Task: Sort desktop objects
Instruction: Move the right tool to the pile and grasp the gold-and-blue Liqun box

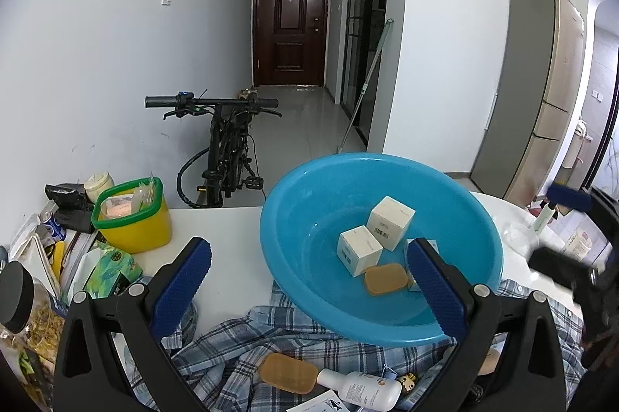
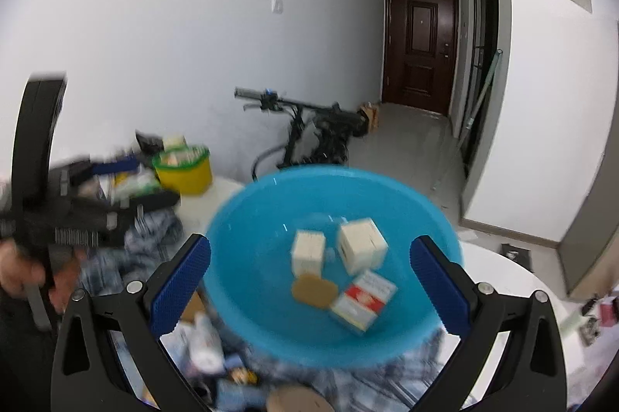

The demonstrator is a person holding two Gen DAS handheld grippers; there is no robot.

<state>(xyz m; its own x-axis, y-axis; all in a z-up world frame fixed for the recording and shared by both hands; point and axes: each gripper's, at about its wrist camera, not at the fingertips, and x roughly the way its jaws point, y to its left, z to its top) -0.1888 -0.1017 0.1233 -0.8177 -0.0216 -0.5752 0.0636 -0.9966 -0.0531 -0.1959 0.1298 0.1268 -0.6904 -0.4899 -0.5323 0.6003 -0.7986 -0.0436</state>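
Right now the biggest thing before you is the white table [image 1: 232, 218], and on it the plaid shirt [image 1: 240, 342] lies crumpled along the near edge, at about 6 o'clock in the left wrist view. Resting on that shirt is the blue basin [image 1: 309, 203] — it fills the centre-right of the left view and the centre of the right view, which is blurred.

Your left gripper [image 1: 307, 280] is spread wide and grips nothing; its right finger stands in front of the basin's inside wall, its left finger over bare table. Your right gripper [image 2: 309, 282] is likewise spread wide and empty, framing the basin.

At 9 o'clock in the left view sits the yellow bin [image 1: 143, 222] with its green rim, packets standing inside it.

Inside the basin you have two white boxes [image 1: 373, 232] touching each other, a red-and-white box [image 2: 363, 300] near 5 o'clock in the right view, and a tan oval pad [image 1: 386, 279] just beside the boxes.

On the shirt at 6 o'clock lie a white bottle [image 1: 363, 390] on its side and, just beside its neck, a second tan pad [image 1: 288, 372].
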